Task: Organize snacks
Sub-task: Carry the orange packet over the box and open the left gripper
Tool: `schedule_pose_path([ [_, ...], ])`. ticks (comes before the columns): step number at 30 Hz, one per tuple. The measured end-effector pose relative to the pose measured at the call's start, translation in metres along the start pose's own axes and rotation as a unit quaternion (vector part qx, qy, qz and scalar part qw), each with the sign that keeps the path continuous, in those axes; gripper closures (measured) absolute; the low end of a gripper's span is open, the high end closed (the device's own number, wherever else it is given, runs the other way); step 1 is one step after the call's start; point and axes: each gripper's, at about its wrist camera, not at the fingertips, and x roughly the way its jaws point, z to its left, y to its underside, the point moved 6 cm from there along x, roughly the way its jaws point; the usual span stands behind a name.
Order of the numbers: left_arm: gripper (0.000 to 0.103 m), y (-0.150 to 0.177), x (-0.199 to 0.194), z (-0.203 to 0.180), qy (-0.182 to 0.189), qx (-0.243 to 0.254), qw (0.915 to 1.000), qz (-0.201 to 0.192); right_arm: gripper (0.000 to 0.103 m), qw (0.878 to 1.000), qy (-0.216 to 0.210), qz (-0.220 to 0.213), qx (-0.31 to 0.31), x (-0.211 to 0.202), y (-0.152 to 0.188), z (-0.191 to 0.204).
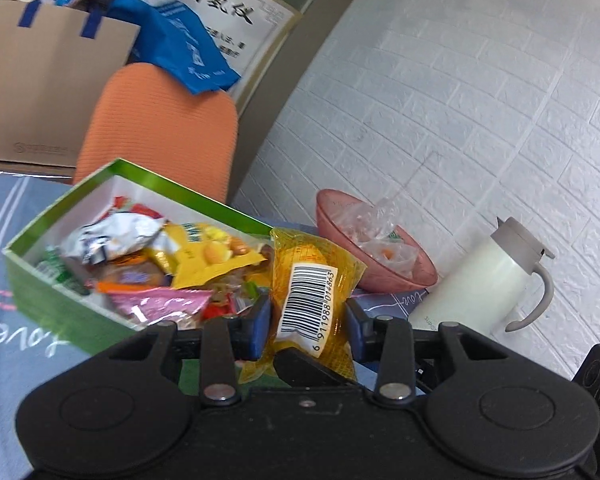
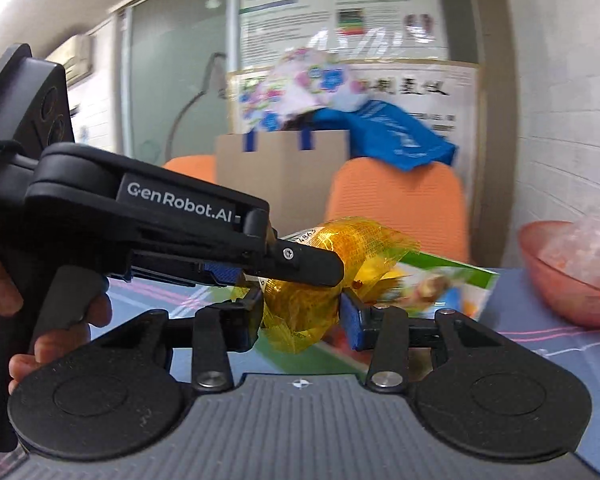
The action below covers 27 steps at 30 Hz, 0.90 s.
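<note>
Gripping one yellow snack packet (image 1: 312, 300), left claw (image 1: 308, 322) and right claw (image 2: 300, 314) both clenched on it. Green snack box (image 1: 60, 300) sits just beside.

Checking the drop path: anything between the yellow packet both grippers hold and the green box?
Nothing visible does. The yellow packet is clamped by the left gripper and the right gripper, right beside the green box. The box is open-topped, though already heaped with snacks, so the packet would land on top of them.
</note>
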Motion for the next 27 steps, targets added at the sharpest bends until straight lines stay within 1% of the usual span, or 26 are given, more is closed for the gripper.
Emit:
schedule_pose_path([
  [3, 0.036, -0.005, 0.027, 0.000, -0.002, 0.007, 0.9998, 0.017, 0.032, 1.000, 0.011, 0.010, 0.027, 0.012, 0.002, -0.023],
  [7, 0.036, -0.013, 0.056, 0.016, -0.004, -0.014, 0.9992, 0.037, 0.032, 0.998, 0.016, 0.023, 0.056, 0.032, 0.005, -0.043],
  [11, 0.035, -0.020, 0.075, 0.036, -0.027, -0.023, 0.9987, 0.036, 0.033, 0.995, 0.012, 0.036, 0.087, 0.059, 0.008, -0.053],
  [12, 0.032, -0.021, 0.079, 0.041, -0.036, -0.023, 0.9985, 0.036, 0.033, 0.995, 0.008, 0.038, 0.096, 0.064, 0.009, -0.056],
  [14, 0.022, -0.021, 0.085, 0.051, -0.049, -0.025, 0.9977, 0.039, 0.033, 0.993, 0.004, 0.045, 0.105, 0.078, 0.012, -0.057],
  [16, 0.007, -0.020, 0.087, 0.058, -0.058, -0.030, 0.9972, 0.035, 0.033, 0.993, 0.008, 0.049, 0.103, 0.089, 0.014, -0.057],
  [17, 0.000, -0.019, 0.083, 0.058, -0.059, -0.031, 0.9973, 0.030, 0.032, 0.993, 0.010, 0.048, 0.103, 0.093, 0.014, -0.057],
  [18, 0.000, -0.018, 0.076, 0.057, -0.061, -0.029, 0.9975, 0.022, 0.029, 0.994, 0.011, 0.047, 0.102, 0.095, 0.015, -0.057],
  [20, 0.000, -0.018, 0.057, 0.051, -0.066, -0.020, 0.9976, -0.005, 0.013, 0.994, 0.011, 0.043, 0.096, 0.091, 0.016, -0.056],
  [21, 0.000, -0.018, 0.048, 0.048, -0.069, -0.011, 0.9974, -0.018, 0.000, 0.995, 0.009, 0.040, 0.091, 0.087, 0.016, -0.057],
  [23, 0.000, -0.018, 0.025, 0.039, -0.074, 0.008, 0.9964, -0.040, 0.000, 0.996, 0.020, 0.022, 0.080, 0.072, 0.015, -0.058],
  [27, 0.000, -0.011, -0.021, 0.023, -0.076, 0.007, 0.9950, -0.063, 0.000, 0.998, 0.036, 0.013, 0.056, 0.037, 0.009, -0.053],
])
